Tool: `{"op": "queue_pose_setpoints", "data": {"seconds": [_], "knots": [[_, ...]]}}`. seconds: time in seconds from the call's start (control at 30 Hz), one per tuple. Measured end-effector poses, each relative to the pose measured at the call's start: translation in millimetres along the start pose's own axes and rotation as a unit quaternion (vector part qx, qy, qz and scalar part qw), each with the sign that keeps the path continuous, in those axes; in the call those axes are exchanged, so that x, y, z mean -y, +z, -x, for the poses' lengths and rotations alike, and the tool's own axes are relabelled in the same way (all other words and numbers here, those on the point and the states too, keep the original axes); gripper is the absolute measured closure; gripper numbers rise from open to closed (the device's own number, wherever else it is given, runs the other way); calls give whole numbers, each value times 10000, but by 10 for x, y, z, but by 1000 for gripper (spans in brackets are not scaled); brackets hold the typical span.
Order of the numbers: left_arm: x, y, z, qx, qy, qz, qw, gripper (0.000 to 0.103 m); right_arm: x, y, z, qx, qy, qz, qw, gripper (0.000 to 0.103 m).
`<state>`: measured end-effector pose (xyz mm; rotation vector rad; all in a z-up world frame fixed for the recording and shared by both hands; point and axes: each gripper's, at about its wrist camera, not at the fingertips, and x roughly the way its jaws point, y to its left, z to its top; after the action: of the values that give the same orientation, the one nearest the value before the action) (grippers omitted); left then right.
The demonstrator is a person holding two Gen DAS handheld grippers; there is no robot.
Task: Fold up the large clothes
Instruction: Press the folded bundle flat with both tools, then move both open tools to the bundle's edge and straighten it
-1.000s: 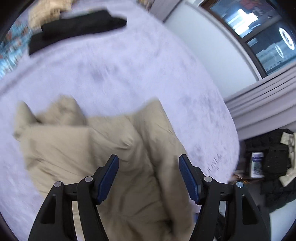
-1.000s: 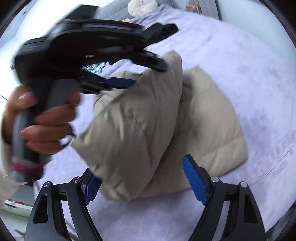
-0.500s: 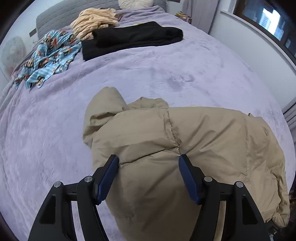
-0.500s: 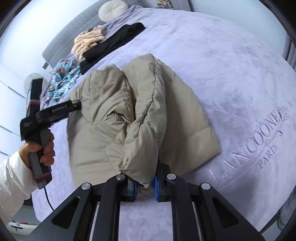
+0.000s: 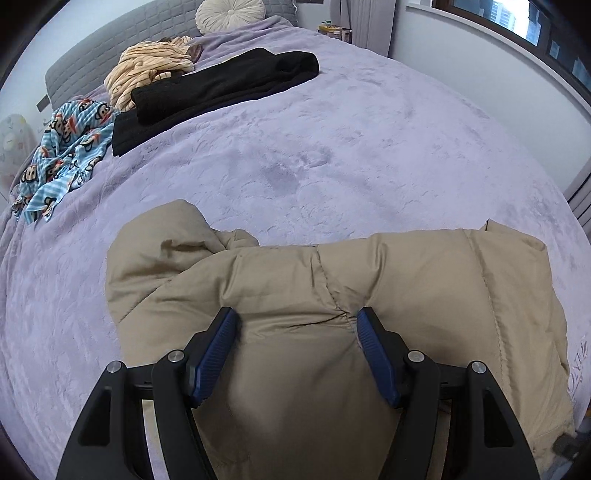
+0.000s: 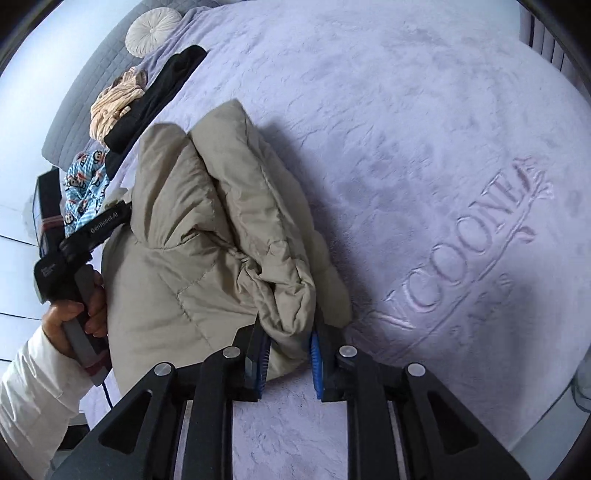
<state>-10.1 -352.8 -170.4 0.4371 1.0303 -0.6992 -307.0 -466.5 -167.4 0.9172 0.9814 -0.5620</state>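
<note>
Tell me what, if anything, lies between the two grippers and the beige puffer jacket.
Nothing visible does. The right gripper is already clamped on a bunched fold of the beige puffer jacket, and the left gripper has the jacket directly between its open jaws. The other clothes lie far up the bed.

Jacket (image 5: 388, 295): beige quilted cloth, puffy, smooth with a faint sheen, stitched seams, creased where bunched. Blanket (image 5: 332, 147): lilac plush cloth, matt, short pile showing brush marks; embossed lettering (image 6: 476, 251) pressed into the pile. Black garment (image 5: 221, 88): matt, soft knit or fleece cloth. Striped garment (image 5: 147, 70): tan fuzzy cloth. Printed cloth (image 5: 62, 155): blue, thin, crumpled. Cushion (image 5: 229, 14): cream cloth, pleated around a centre button. Headboard (image 5: 85, 51): grey quilted upholstery, matt. Left gripper (image 5: 295, 332): matt black plastic arms, bright metal pins, blue ribbed pads (image 5: 218, 354). Right gripper (image 6: 288, 354): the same finish. Sleeve (image 6: 33, 384): white smooth cloth.
</note>
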Motion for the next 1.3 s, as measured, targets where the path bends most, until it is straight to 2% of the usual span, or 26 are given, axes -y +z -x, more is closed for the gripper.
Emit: {"op": "queue_pose_setpoints", "data": {"seconds": [0.07, 0.13, 0.23, 0.3, 0.37, 0.43, 0.5, 0.6, 0.83, 0.9, 0.93, 1.1, 1.27, 1.3], "knots": [[5, -4, -3, -1, 22, -22, 10000, 35, -24, 76, 271, 415, -222, 182, 9987, 84], [15, -13, 1, 12, 71, -31, 10000, 33, -106, 168, 408, 574, -73, 416, 9975, 84], [32, -18, -1, -10, 153, -49, 9999, 33, -359, 300, 278, 333, 294, 979, 9942, 84], [28, -10, 24, -75, 225, -29, 9997, 33, -528, 277, 68, 11, 369, 1345, 9902, 84], [-10, -7, 97, -159, 301, 71, 9994, 33, -631, 172, -198, -330, 332, 1579, 9863, 84], [-82, -32, 224, -210, 303, 197, 9991, 33, -668, 122, -477, -629, 120, 1760, 9823, 84], [-179, -101, 394, -231, 240, 324, 9989, 33, -630, 83, -672, -837, 120, 1779, 9804, 84], [-313, -265, 655, -292, 83, 493, 9983, 33, -570, 118, -768, -921, 206, 1711, 9807, 84], [-586, -790, 1054, -631, 255, 1312, 9890, 33, -483, 198, -938, -1212, 298, 1738, 9768, 85], [-628, -937, 1096, -745, 360, 1484, 9855, 7, -509, 182, -970, -1270, 271, 1728, 9764, 85], [-642, -1009, 1121, -777, 399, 1570, 9837, 0, -540, 188, -992, -1290, 247, 1728, 9762, 84], [-679, -1296, 1199, -978, 437, 1729, 9791, 0, -672, 198, -997, -1325, 143, 1713, 9762, 82], [-734, -1469, 1151, -1210, 293, 1687, 9778, 0, -837, 179, -867, -1232, -2, 1688, 9779, 80], [-747, -1499, 1137, -1254, 284, 1655, 9778, 0, -877, 171, -829, -1196, 9, 1669, 9787, 76]]}}
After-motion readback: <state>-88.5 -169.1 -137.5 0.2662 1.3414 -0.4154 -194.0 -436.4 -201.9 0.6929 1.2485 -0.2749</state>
